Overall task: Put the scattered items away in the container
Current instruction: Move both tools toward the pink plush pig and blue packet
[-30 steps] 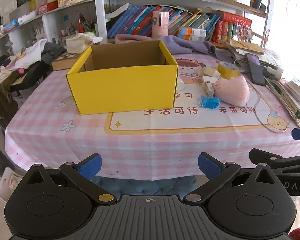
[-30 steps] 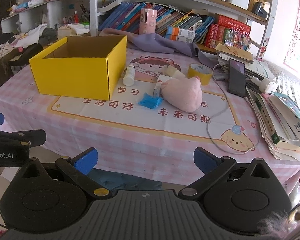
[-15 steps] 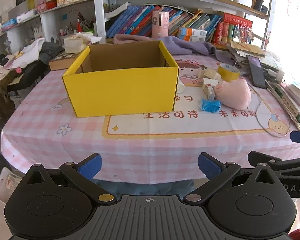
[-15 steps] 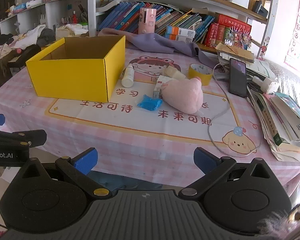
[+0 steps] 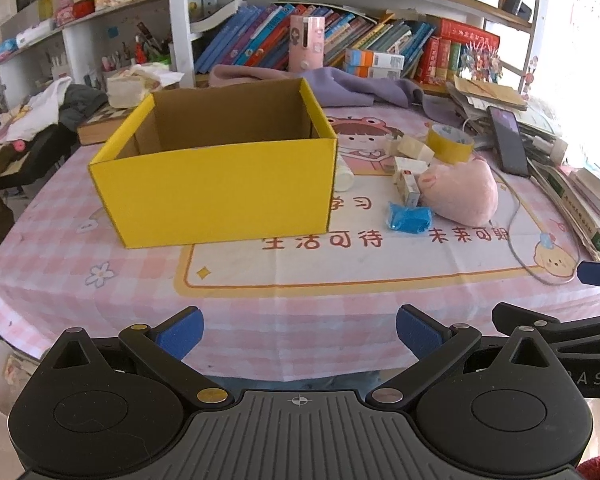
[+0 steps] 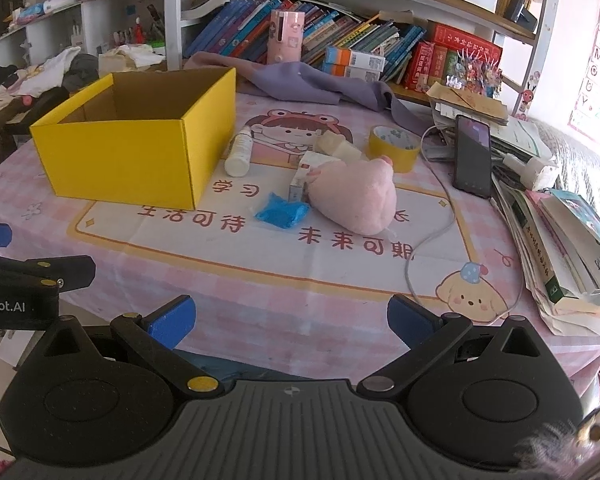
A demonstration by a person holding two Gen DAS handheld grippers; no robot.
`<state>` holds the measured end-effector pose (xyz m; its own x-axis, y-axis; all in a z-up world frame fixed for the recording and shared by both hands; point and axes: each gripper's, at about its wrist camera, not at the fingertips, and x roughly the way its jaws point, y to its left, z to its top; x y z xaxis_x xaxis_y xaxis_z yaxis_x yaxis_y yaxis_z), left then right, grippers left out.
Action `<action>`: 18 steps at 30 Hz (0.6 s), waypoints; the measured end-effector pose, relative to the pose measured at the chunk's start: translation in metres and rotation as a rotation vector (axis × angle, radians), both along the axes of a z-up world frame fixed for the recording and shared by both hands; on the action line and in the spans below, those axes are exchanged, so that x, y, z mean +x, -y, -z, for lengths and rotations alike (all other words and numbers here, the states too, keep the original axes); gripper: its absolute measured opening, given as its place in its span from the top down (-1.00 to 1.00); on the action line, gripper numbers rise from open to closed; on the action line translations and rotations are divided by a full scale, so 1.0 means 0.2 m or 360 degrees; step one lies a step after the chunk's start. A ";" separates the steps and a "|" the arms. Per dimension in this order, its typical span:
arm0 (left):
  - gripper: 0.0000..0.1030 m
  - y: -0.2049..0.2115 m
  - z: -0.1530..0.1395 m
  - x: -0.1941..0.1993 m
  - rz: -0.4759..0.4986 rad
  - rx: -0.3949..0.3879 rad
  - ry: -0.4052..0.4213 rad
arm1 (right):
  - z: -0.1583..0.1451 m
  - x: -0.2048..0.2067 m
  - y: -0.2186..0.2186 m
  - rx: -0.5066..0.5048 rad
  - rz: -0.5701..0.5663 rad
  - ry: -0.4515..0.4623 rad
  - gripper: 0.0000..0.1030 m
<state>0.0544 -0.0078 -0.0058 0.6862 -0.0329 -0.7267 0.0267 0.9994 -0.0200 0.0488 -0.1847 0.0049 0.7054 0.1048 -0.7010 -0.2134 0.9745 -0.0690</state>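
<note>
An open yellow cardboard box stands on the pink checked tablecloth. To its right lie a pink plush toy, a blue packet, a white bottle, a small white carton, a cream block and a yellow tape roll. My left gripper is open and empty at the table's near edge, facing the box. My right gripper is open and empty at the near edge, facing the plush.
A black phone with a white cable lies right of the items. Stacked books and papers fill the right edge. A purple cloth and bookshelves stand behind. Clothes pile at the left.
Both grippers have moved forward toward the table; the box and items appear slightly closer and larger. Both stay open and empty.
</note>
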 end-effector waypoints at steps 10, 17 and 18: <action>-1.00 0.14 0.02 0.16 0.0057 0.0003 -0.0016 | 0.01 0.13 0.15 0.0008 0.0084 0.0016 -1.00; -0.99 0.24 0.03 0.28 0.0072 -0.0029 -0.0025 | 0.00 0.27 0.26 -0.0009 0.0086 0.0027 -0.97; -0.98 0.27 0.04 0.30 0.0078 -0.0032 -0.0027 | 0.01 0.29 0.27 -0.0011 0.0076 0.0022 -0.97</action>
